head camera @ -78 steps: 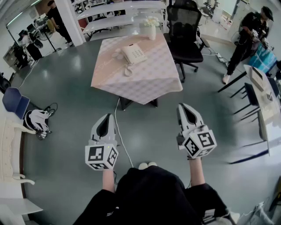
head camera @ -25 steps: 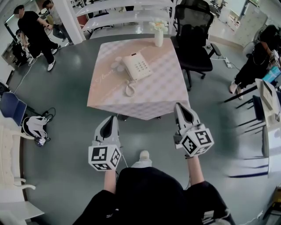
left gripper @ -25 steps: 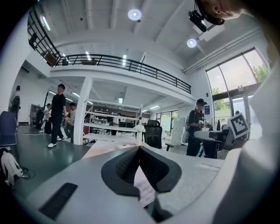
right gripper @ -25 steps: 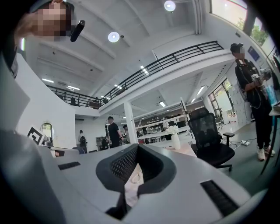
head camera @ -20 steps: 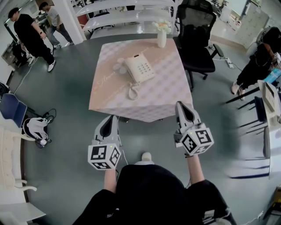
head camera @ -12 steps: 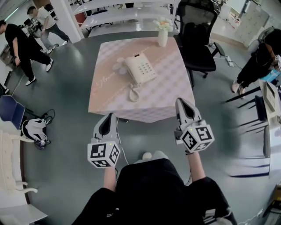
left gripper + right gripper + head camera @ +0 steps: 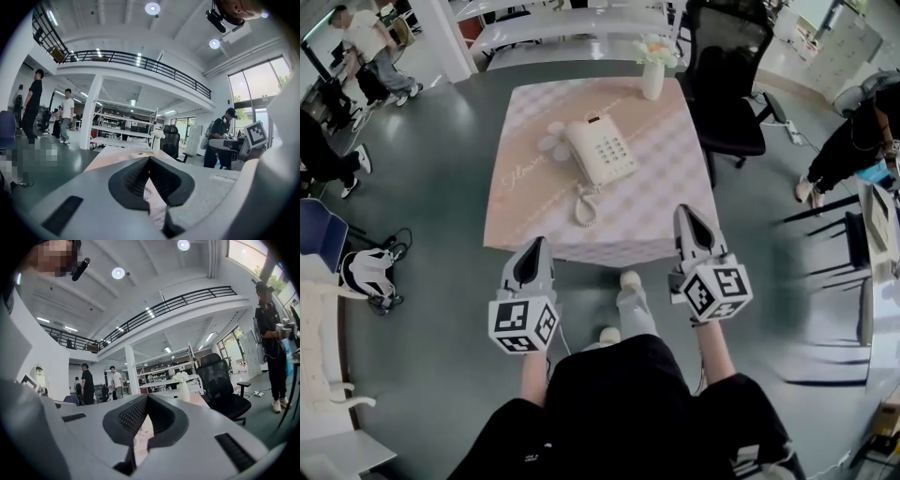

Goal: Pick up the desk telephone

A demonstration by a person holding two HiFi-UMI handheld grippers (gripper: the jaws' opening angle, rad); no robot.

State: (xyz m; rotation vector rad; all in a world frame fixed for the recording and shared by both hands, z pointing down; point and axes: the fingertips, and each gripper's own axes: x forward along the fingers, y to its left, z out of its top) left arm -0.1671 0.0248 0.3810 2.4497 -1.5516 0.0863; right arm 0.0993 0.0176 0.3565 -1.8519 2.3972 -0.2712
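A cream desk telephone (image 7: 598, 152) with a coiled cord (image 7: 585, 207) sits in the middle of a small table with a pink checked cloth (image 7: 661, 202). Its handset rests on the left side of the base. My left gripper (image 7: 535, 246) hovers at the table's near left corner, shut and empty. My right gripper (image 7: 686, 214) is over the near right edge, also shut with nothing in it. Both stay short of the phone. In the left gripper view the coiled cord (image 7: 149, 196) shows between the closed tips (image 7: 150, 160); the right gripper (image 7: 146, 398) points level across the tabletop.
A white vase of flowers (image 7: 652, 67) stands at the table's far edge. A black office chair (image 7: 727, 70) sits behind the table to the right. People stand at the far left (image 7: 364, 42) and right (image 7: 853, 141). A white bag (image 7: 367, 272) lies on the floor at left.
I have walked closer to the table; it and the telephone now sit nearer in the head view. Both grippers have reached the table's near edge, still shut.
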